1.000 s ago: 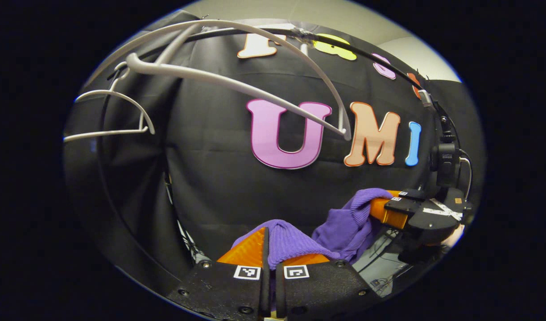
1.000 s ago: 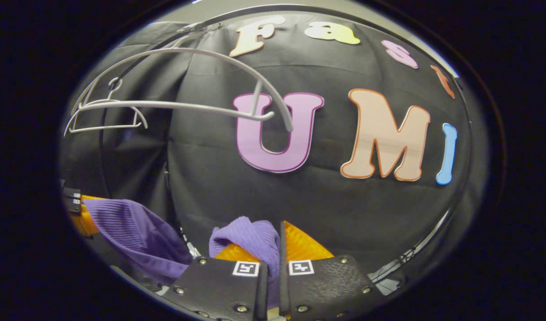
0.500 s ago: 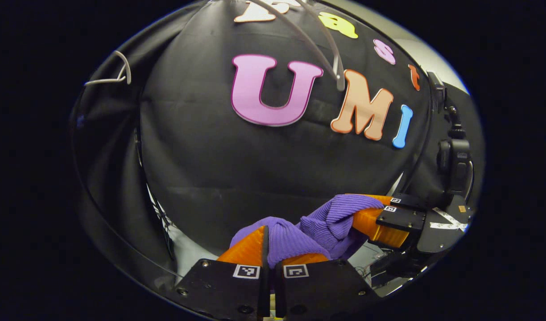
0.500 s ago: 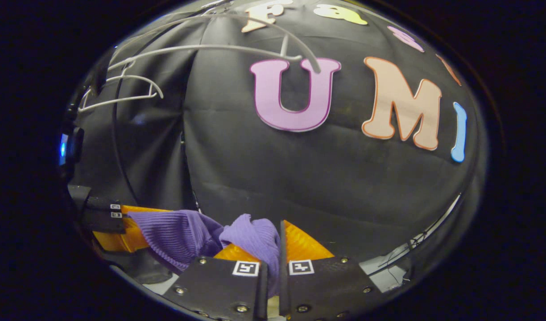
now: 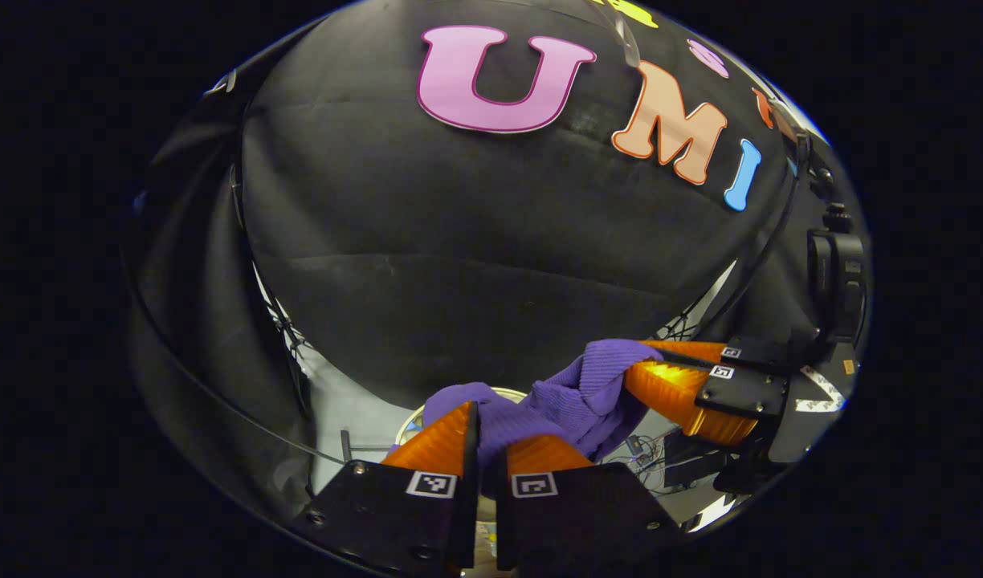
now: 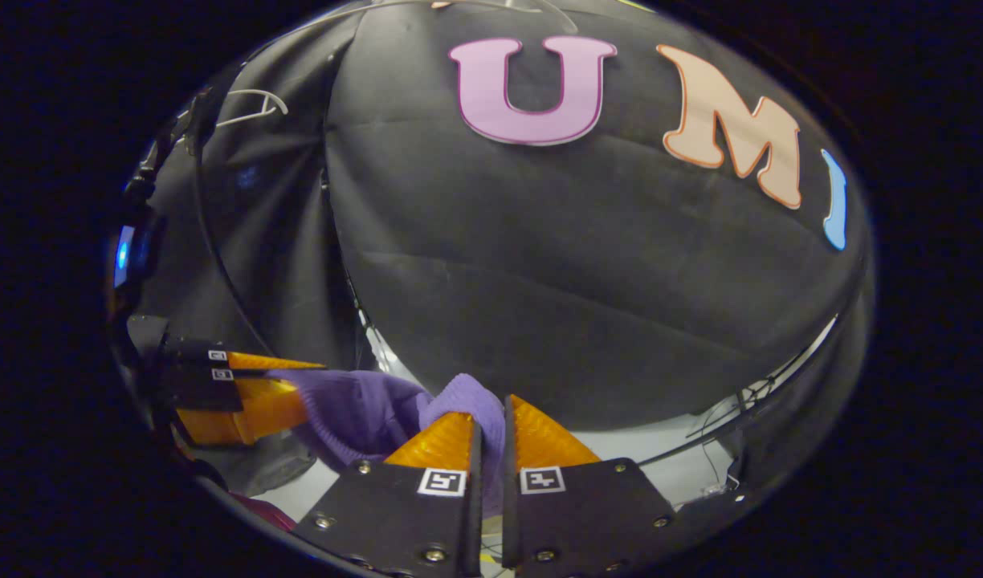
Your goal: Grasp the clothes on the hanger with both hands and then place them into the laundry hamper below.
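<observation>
We see the purple garment as a ribbed knit cloth, soft and matt, bunched into thick folds. Both fingers of the left gripper press on it; their faces look like ridged plastic with a slight sheen, and the body behind them is a matt, pebbled plastic with small metal screws. The right gripper has the same finish and is clamped on the same knit. The booth wall behind is matt woven cloth, lightly creased. At far left, a hanger looks like smooth plastic.

No readable text; the tools' square code markers carry no words.
</observation>
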`<state>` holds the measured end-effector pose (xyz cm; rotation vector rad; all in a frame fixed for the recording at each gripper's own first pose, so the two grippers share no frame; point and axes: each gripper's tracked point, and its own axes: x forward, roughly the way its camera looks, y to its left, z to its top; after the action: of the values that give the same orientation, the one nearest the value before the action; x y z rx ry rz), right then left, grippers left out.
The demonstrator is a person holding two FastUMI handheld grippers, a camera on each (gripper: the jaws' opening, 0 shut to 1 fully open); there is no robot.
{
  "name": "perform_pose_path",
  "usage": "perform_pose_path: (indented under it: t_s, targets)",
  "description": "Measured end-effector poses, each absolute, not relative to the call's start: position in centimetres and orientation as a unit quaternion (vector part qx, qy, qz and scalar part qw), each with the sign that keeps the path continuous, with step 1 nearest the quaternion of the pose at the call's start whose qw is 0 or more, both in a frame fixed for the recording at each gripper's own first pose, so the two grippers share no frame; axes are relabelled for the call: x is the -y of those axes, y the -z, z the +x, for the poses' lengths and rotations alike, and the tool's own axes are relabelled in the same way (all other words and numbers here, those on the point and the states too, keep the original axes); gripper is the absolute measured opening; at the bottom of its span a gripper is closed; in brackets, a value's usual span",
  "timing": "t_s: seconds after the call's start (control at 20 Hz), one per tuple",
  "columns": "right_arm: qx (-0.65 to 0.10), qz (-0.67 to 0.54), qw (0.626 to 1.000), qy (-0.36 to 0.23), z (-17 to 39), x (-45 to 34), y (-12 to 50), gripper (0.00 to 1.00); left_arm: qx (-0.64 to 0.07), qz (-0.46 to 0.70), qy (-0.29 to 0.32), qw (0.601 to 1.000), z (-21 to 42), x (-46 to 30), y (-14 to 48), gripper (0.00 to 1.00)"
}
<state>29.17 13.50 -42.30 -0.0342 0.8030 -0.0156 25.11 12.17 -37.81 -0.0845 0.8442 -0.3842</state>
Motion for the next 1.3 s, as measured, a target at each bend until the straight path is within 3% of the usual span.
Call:
perform_pose_path:
  t_s: [0.15, 1.0, 1.3]
  targets:
    - [-0.412, -0.001, 0.911, 0.014, 28.3, -13.2, 43.9, 0.11, -0.403, -0.043, 0.189, 0.894, 25.4, -12.0, 37.6, 0.22]
    - [-0.384, 0.010, 0.923, 0.032, 29.4, -11.7, 41.2, 0.11, -0.391, -0.032, 0.201, 0.898, 26.2, -11.1, 37.3, 0.22]
    - [-0.362, 0.017, 0.931, 0.043, 28.4, -11.3, 38.6, 0.11, -0.361, -0.029, 0.208, 0.908, 26.4, -10.5, 34.0, 0.22]
